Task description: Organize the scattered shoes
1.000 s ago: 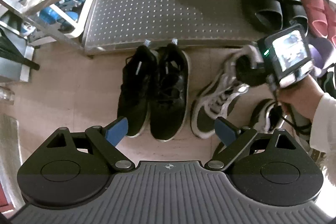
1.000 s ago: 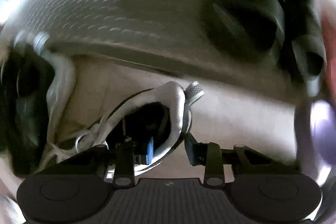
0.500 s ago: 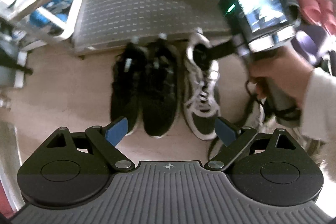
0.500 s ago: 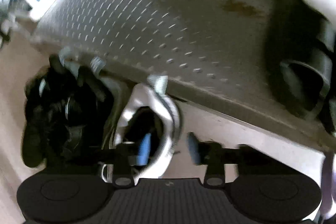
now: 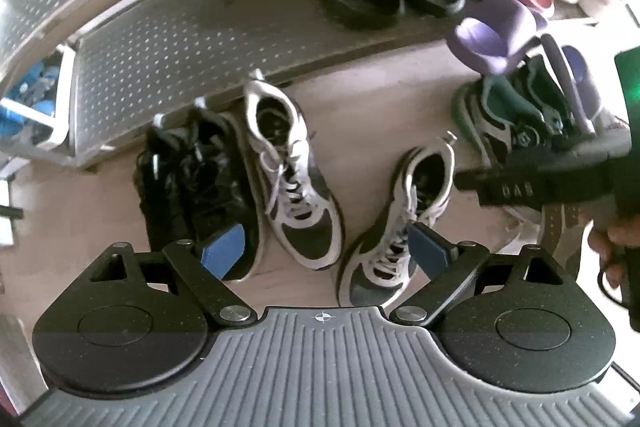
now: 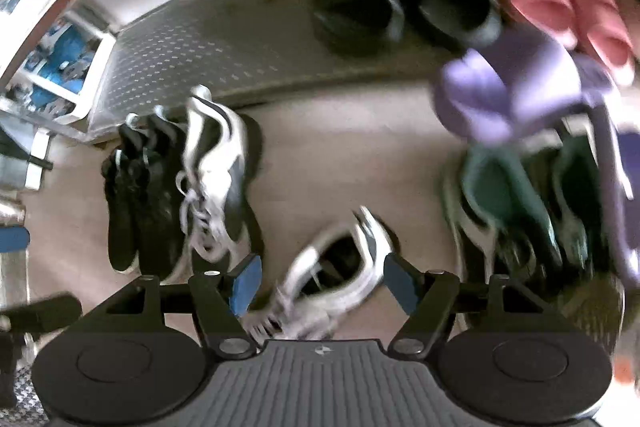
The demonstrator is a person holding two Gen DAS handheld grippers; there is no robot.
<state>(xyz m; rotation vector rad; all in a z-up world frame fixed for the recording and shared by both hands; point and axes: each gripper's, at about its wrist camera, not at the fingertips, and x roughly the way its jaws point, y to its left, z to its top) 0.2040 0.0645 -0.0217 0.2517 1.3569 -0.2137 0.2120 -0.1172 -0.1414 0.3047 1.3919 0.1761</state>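
So the step in hand looks like pairing up the white and black sneakers: one sneaker (image 5: 294, 183) already sits lined up beside the black pair (image 5: 196, 183) with its heel toward the metal shoe rack (image 5: 160, 51), and its mate (image 5: 396, 223) lies on the floor off to the right, angled and well apart from it. The right hand-held gripper (image 6: 318, 281) hangs above that loose sneaker with its jaws standing fairly wide and nothing pinched between them (that view is pretty blurry, so I can't tell how close it is to the shoe). The left hand-held gripper (image 5: 324, 247) is spread wide and empty too. My take on doing this well: grab the loose sneaker by the heel collar, one finger inside the opening and one outside, since that rim is stiff and won't fold like the laces. Then swing the toe round so it matches its partner and set it down just beside it, heel toward the rack. Watch the green shoes (image 5: 508, 115) and purple slipper (image 5: 496, 35) heaped on the right, easy to knock.
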